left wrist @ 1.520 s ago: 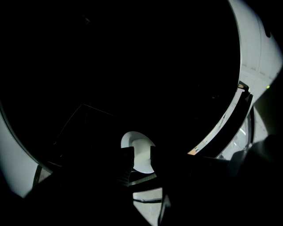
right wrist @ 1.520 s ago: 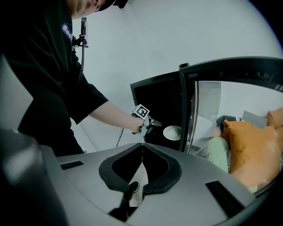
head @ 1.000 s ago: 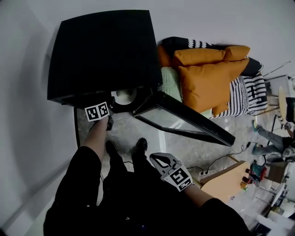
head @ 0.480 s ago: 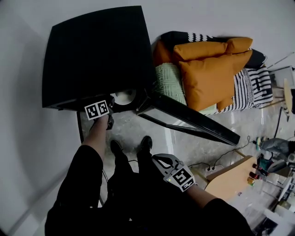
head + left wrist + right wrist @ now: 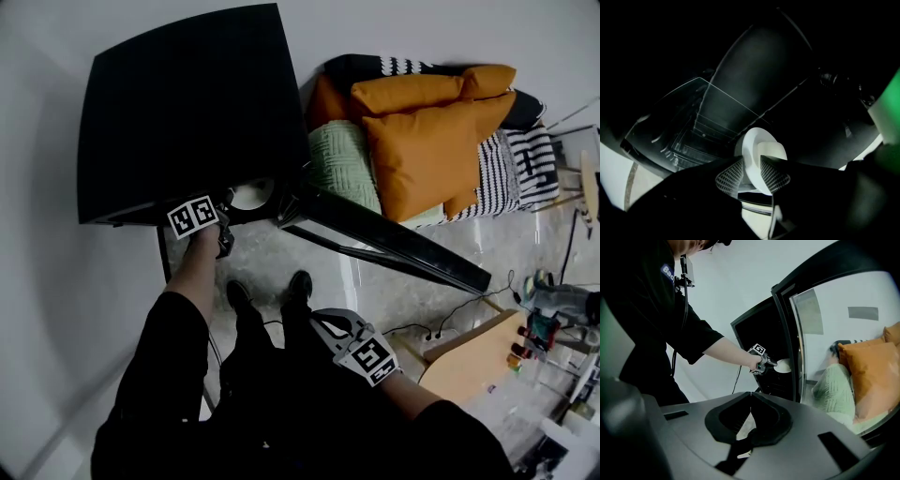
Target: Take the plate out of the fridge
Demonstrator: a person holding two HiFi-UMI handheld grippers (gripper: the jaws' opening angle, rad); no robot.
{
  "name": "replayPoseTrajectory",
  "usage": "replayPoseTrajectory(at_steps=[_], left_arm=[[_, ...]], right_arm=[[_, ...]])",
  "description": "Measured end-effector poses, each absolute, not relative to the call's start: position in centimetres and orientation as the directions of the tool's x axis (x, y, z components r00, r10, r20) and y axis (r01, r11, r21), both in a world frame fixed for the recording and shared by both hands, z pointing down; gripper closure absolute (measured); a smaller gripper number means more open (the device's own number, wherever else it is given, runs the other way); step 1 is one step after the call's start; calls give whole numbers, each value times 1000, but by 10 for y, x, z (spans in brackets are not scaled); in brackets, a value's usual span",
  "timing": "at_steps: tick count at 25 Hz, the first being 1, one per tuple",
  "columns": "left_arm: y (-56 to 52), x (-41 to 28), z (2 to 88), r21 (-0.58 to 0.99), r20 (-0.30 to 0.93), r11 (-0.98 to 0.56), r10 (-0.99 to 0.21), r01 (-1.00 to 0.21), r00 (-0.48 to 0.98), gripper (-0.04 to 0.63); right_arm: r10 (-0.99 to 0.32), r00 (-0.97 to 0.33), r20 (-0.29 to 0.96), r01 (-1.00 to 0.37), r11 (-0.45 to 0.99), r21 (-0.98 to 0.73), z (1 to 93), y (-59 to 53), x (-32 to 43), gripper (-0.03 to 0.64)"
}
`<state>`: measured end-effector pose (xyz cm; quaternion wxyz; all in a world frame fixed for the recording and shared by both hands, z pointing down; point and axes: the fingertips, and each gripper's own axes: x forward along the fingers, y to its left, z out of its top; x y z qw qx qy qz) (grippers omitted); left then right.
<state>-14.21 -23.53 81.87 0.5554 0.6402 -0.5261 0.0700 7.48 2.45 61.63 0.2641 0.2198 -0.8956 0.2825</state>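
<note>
A small white plate [image 5: 761,157] stands on edge between the mesh pads [image 5: 730,177] of my left gripper [image 5: 752,171], which is shut on its rim. Behind it lie the dark fridge interior and its glass shelf [image 5: 689,117]. In the head view the left gripper [image 5: 225,220] holds the plate [image 5: 248,194] at the front opening of the black fridge [image 5: 178,103]. The right gripper view shows the same plate [image 5: 783,365] beside the open glass door [image 5: 820,329]. My right gripper [image 5: 751,394] hangs low by my side, [image 5: 328,328] shut and holding nothing.
The fridge door [image 5: 384,239] swings out to the right across the marble floor. Orange cushions [image 5: 427,141], a green one [image 5: 342,159] and striped ones pile up behind it. A wooden table corner [image 5: 469,361] and a power strip [image 5: 431,337] lie at the right.
The head camera has shifted a little. My left gripper stays shut on the plate at the fridge opening, barely moved. The right gripper stays low.
</note>
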Motion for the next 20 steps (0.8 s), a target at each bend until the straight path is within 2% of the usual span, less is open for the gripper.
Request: replayPoseTrajectory(at_steps=[2,4,20], left_arm=[[-232,-143,820,640,675,188,-600,-745,429,482],[-226,-143,822,639,677,200,-605,-743,419,538],[-195,-129,820,722,618,303,-686,-622,384,549]], right_arm=[[-246,-760,601,-547,742,-388,618,24,76,607],[-244,-758,605,-546,745,-384,619,23,75,607],[-230,-752,618,-524,778,-347,619,22,71,607]])
